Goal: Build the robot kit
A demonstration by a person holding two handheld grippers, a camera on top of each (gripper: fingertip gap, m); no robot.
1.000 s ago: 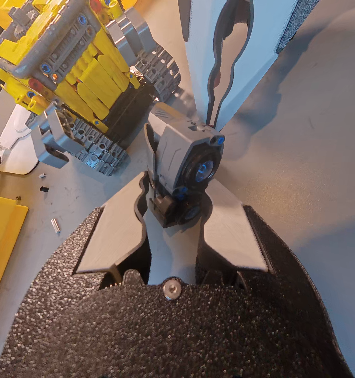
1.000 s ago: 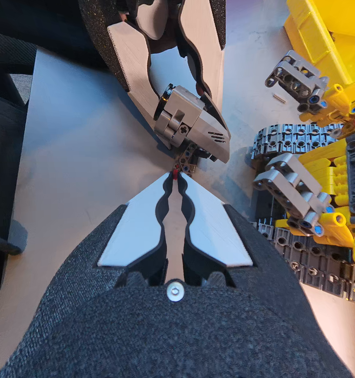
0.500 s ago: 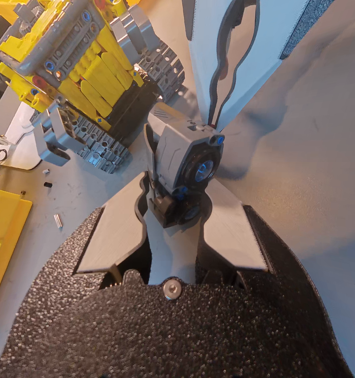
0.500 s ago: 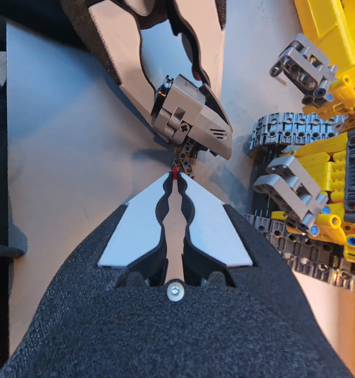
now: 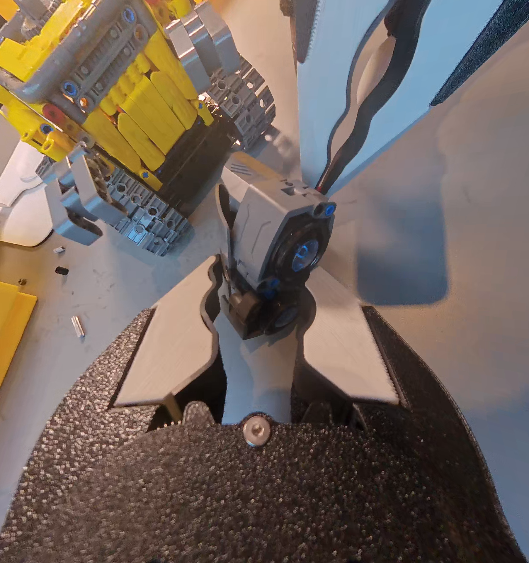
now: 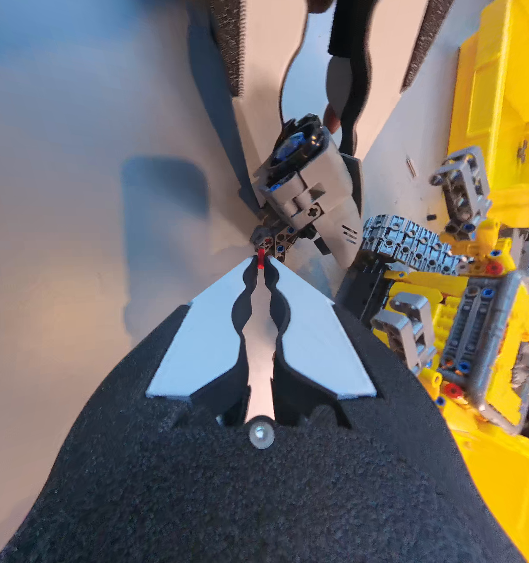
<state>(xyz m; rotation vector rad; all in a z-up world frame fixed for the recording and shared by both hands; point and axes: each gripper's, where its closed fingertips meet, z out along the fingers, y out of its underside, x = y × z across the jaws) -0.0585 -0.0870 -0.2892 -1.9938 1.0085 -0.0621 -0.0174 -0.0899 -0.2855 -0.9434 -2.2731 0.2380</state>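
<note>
The left gripper (image 5: 264, 274) clamps a grey toy-brick motor block (image 5: 275, 231), its blue-centred round face turned toward the camera, above a pale grey tabletop (image 5: 439, 213). From the opposite side the right gripper (image 6: 260, 259), fingers nearly together, pinches a small red pin (image 6: 260, 262) whose tip touches the perforated beams at the motor block's (image 6: 312, 195) lower end (whether the pin is seated in a hole cannot be told). Just beyond the motor stands a yellow tracked construction model (image 5: 129, 106) with grey link treads (image 6: 409, 243) and grey frames. A few loose pins (image 5: 77, 326) lie on the table to the left, near a flat yellow plastic piece (image 5: 4, 335). In the right wrist view, a yellow bin (image 6: 500, 106) sits behind the model.
</note>
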